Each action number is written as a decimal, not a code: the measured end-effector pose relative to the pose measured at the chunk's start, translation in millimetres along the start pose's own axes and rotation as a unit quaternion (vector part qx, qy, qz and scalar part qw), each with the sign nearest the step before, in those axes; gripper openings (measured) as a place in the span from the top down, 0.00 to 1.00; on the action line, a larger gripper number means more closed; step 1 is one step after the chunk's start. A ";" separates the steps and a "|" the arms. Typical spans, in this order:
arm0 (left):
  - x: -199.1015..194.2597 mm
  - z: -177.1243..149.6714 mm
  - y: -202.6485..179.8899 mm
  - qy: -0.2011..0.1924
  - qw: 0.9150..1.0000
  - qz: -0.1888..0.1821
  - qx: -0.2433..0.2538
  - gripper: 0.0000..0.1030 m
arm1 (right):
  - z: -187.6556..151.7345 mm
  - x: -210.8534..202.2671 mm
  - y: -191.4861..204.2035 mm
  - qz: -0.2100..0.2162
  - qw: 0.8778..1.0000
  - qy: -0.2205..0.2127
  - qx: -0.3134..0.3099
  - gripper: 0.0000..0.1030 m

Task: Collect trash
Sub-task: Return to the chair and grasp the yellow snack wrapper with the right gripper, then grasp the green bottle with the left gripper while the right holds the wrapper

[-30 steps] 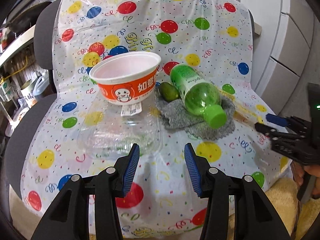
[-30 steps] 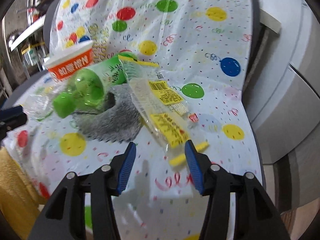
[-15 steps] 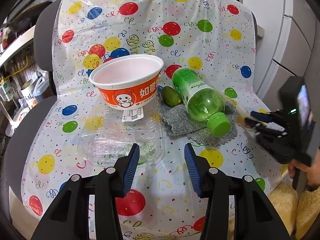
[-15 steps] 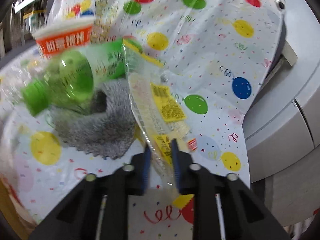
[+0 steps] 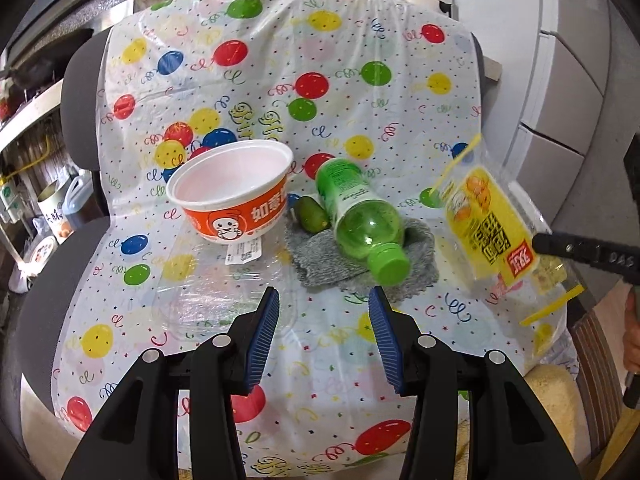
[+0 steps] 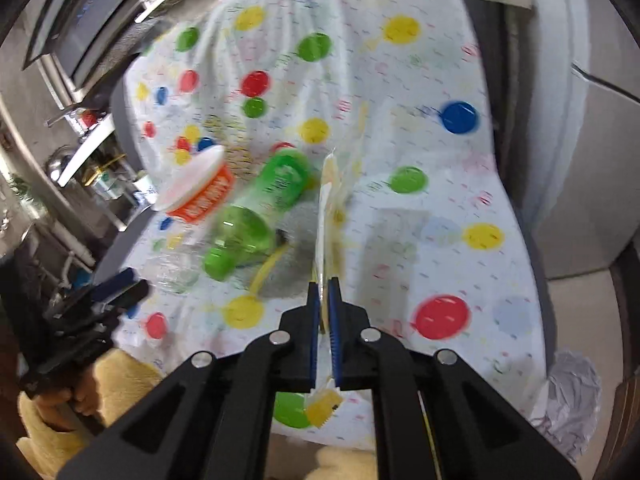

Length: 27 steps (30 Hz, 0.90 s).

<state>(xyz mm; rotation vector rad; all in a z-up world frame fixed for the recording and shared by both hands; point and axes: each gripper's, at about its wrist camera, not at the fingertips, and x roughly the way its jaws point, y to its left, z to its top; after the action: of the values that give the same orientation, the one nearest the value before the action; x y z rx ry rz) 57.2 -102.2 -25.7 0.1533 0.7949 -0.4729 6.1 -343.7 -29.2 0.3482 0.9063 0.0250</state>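
- Your right tool [image 6: 325, 320] has just pressed together on the yellow snack wrapper [image 5: 490, 226] and lifted it off the balloon-print cover [image 5: 280, 80], at the right.
- First piece collected; it needs a bin, and none shows.
- Your left tool [image 5: 323, 336] hangs spread and empty, near the clear plastic tray [image 5: 216, 300].
- Orange bowl [image 5: 236, 192] and green bottle [image 5: 360, 220] still lie mid-cover.

A white cover [image 5: 400, 92] is printed with coloured balloons; bottle [image 5: 360, 220] green, bowl [image 5: 232, 196] orange and white, wrapper [image 5: 488, 224] yellow.

Clear plastic snack wrapper with yellow label [image 5: 486, 220] hangs lifted off the balloon-print cover [image 5: 280, 80] — green plastic bottle [image 5: 360, 216] lies sideways there.
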 end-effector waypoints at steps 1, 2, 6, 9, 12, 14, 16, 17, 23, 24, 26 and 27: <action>0.4 -0.7 -1.3 0.000 1.000 -0.001 0.002 0.53 | -1.7 4.2 -5.6 -0.008 1.000 0.003 0.005 0.95; 1.6 -1.5 -3.2 0.001 1.000 -0.004 0.004 0.53 | -5.0 8.7 -11.3 -0.009 1.000 0.007 0.013 0.95; 6.4 -0.4 -7.8 0.008 1.000 -0.010 0.006 0.53 | -18.1 17.4 -15.2 -0.007 1.000 0.010 0.018 0.82; 7.0 3.7 -9.3 0.004 1.000 -0.011 0.010 0.53 | -22.3 18.9 -8.8 -0.027 1.000 -0.005 -0.002 0.61; 8.7 6.7 -10.7 0.004 1.000 -0.014 0.008 0.53 | -18.7 23.2 -4.1 -0.047 0.999 -0.020 -0.018 0.61; 10.7 8.1 -12.2 0.006 1.000 -0.019 0.007 0.53 | -13.2 24.1 -6.1 -0.048 0.998 -0.025 -0.012 0.61; 12.4 10.2 -13.7 0.006 1.000 -0.021 0.009 0.53 | -7.8 23.6 -6.7 -0.061 0.998 -0.032 -0.005 0.61; 13.7 12.1 -14.1 0.007 1.000 -0.023 0.009 0.53 | -5.7 23.6 -6.1 -0.066 0.997 -0.035 -0.003 0.62; 31.7 33.1 -20.0 0.012 0.999 -0.040 0.002 0.53 | -2.9 20.3 -0.9 -0.070 0.996 -0.052 -0.020 0.96; 36.2 37.6 -21.5 0.012 0.999 -0.042 -0.001 0.53 | -2.7 18.5 1.4 -0.075 0.995 -0.056 -0.028 0.96; 48.2 48.6 -27.3 0.014 0.999 -0.044 -0.003 0.52 | -1.8 16.2 4.6 -0.085 0.994 -0.062 -0.039 0.97; 53.6 52.2 -28.8 0.017 0.999 -0.043 -0.004 0.48 | -0.3 14.8 6.7 -0.094 0.992 -0.066 -0.048 0.97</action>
<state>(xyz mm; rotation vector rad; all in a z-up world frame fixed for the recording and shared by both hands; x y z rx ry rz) 110.1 -162.4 -26.6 0.1203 0.8390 -0.5503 15.9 -334.8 -38.7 0.1727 0.7997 -0.1267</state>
